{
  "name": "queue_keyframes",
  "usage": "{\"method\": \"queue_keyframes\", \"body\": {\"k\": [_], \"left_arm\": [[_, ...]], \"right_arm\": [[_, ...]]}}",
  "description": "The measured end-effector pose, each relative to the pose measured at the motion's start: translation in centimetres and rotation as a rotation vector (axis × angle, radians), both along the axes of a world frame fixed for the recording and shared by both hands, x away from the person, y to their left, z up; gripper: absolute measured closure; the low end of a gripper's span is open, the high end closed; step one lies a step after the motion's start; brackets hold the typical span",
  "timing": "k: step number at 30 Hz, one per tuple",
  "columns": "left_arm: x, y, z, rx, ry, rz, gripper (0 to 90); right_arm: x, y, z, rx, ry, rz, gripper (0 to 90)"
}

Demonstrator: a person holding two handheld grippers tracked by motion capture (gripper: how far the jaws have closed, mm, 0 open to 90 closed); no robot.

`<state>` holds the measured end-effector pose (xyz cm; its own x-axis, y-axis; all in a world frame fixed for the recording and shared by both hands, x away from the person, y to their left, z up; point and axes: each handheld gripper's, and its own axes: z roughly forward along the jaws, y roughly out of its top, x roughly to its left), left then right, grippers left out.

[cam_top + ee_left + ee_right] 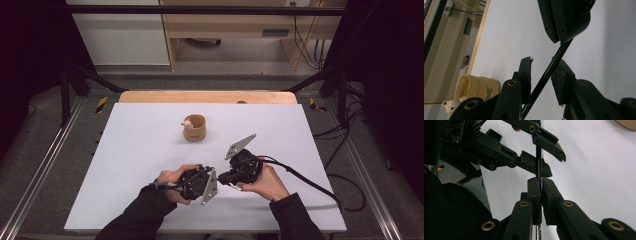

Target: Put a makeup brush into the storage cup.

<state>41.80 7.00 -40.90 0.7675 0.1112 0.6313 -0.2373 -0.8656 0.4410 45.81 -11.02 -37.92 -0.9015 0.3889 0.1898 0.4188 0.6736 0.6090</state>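
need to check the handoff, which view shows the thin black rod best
The right gripper view: the thin black rod runs straight up from the shut right claw into the open left claw. The left gripper view shows it slanting between its open jaws. In the high view the grippers hide it.

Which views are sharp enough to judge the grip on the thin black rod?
High view: evenly lit but small and soft, rod not readable. Right gripper view: right gripper sharp, jaws closed on the rod. Left gripper view: left gripper jaws apart around the rod; near parts dark and blurred.
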Motion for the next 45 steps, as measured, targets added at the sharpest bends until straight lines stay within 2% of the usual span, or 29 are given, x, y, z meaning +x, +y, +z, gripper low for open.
{"method": "queue_keyframes", "body": {"k": [8,21,32,36,40,42,43,45], "left_arm": [[-0.2,-0.1,-0.2,0.04,-0.008,-0.026,75.1],[-0.4,-0.1,-0.4,0.082,0.022,-0.053,82.4],[-0.5,-0.1,-0.5,0.074,0.039,-0.066,84.6],[-0.5,0.0,-0.3,0.057,0.044,-0.059,84.6],[-0.5,0.1,-0.3,0.051,0.054,-0.052,84.6],[-0.4,0.3,-0.6,0.023,0.074,-0.04,84.6],[-0.4,0.3,-0.6,0.023,0.074,-0.04,84.6],[-0.3,0.5,-0.7,0.027,0.08,-0.032,84.6]], "right_arm": [[-0.1,0.0,0.0,0.0,0.01,0.005,85.8],[0.1,0.0,0.0,0.006,0.0,0.007,84.5],[0.0,-0.1,0.1,0.002,-0.01,0.002,83.2],[0.1,-0.1,0.1,0.025,-0.008,-0.002,79.6],[0.0,-0.4,0.5,0.04,-0.031,-0.028,77.0],[0.0,-0.8,1.0,0.063,-0.067,-0.058,71.1],[0.0,-0.8,1.0,0.063,-0.067,-0.058,71.1],[0.1,-1.1,1.3,0.071,-0.101,-0.078,66.8]]}}
